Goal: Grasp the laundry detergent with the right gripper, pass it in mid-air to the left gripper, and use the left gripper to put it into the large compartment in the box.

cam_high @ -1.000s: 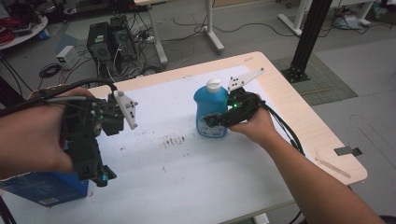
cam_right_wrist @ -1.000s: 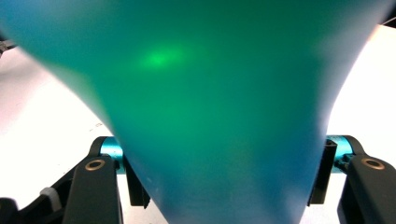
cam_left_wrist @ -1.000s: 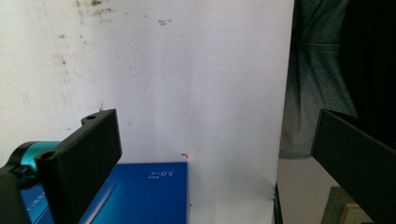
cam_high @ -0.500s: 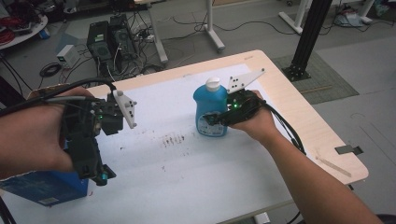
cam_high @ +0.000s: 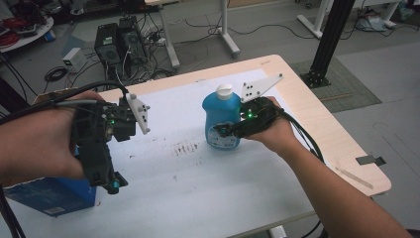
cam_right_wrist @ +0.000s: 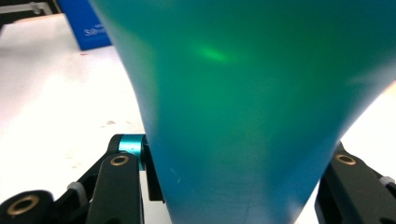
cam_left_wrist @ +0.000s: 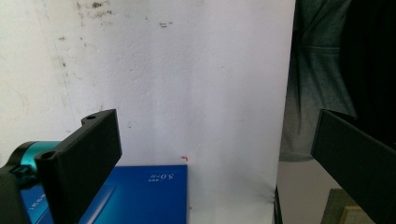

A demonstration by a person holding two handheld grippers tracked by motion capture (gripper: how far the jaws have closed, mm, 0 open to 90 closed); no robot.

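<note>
High view: right gripper [cam_high: 224, 131] clamped across lower body of blue plastic bottle [cam_high: 221, 115], jaws having just closed onto it; bottle upright, white cap directly above jaws, label at jaw level. Right gripper view: translucent blue-green wall of bottle [cam_right_wrist: 252, 102] pinched between both black jaws, smooth, glossy, waisted toward base. Left gripper [cam_high: 112, 184] well apart to left of bottle, pointing down, jaws spread wide, nothing between them; flat blue cardboard box [cam_left_wrist: 140, 196] just below them on white, speckled table cover [cam_high: 198, 188].
</note>
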